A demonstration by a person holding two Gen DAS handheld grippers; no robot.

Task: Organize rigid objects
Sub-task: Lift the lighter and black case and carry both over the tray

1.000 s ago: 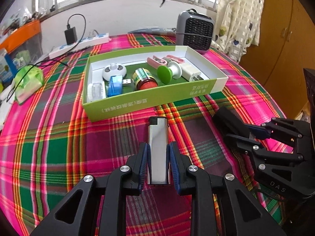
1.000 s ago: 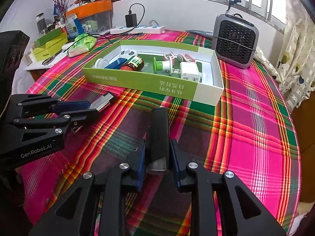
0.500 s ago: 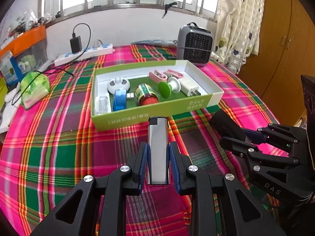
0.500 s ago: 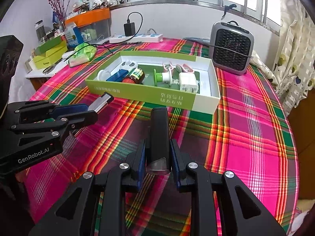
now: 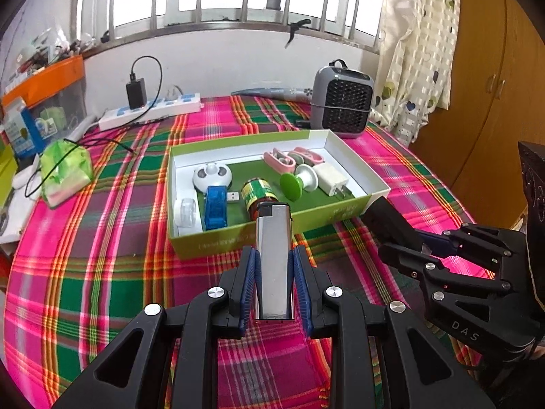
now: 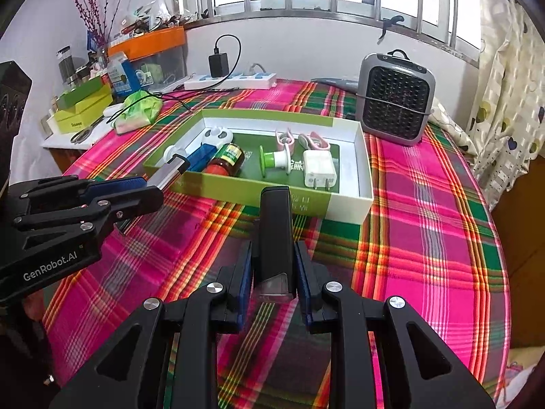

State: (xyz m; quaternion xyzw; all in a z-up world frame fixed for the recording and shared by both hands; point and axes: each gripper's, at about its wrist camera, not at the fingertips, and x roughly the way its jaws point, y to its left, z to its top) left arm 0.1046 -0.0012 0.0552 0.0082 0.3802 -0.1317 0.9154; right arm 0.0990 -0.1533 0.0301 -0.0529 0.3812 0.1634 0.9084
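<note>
From my left wrist, my left claw (image 5: 274,266) is clamped on a silver lighter (image 5: 273,259), blue pads pressed to both its sides, its black cap pointing away from me and held above the plaid cloth (image 5: 102,272), just short of the near wall of the green box (image 5: 231,238). Inside the box lie a white round case (image 5: 212,175), a blue drive (image 5: 216,207), a clear roll (image 5: 185,213) in the near left corner, a jar (image 5: 259,197), a green spool (image 5: 296,184), a white plug (image 5: 332,179) and pink clips (image 5: 279,160) toward the far wall. My right claw (image 5: 402,238) shows at the right edge, closed on a black block (image 5: 386,216) near the box's near right corner. A grey heater (image 5: 342,102) stands beyond the box's far right corner, and a power strip (image 5: 150,112) lies at the cloth's far edge. From my right wrist, the right claw (image 6: 274,266) grips the black block (image 6: 275,231) tight between both pads, the block pointing at the box's (image 6: 245,194) near wall and held above the cloth (image 6: 425,238). The left claw (image 6: 150,187) comes in from the left with the lighter's (image 6: 168,172) tip at the box's near left corner. The heater (image 6: 396,99) sits past the far right corner.
</note>
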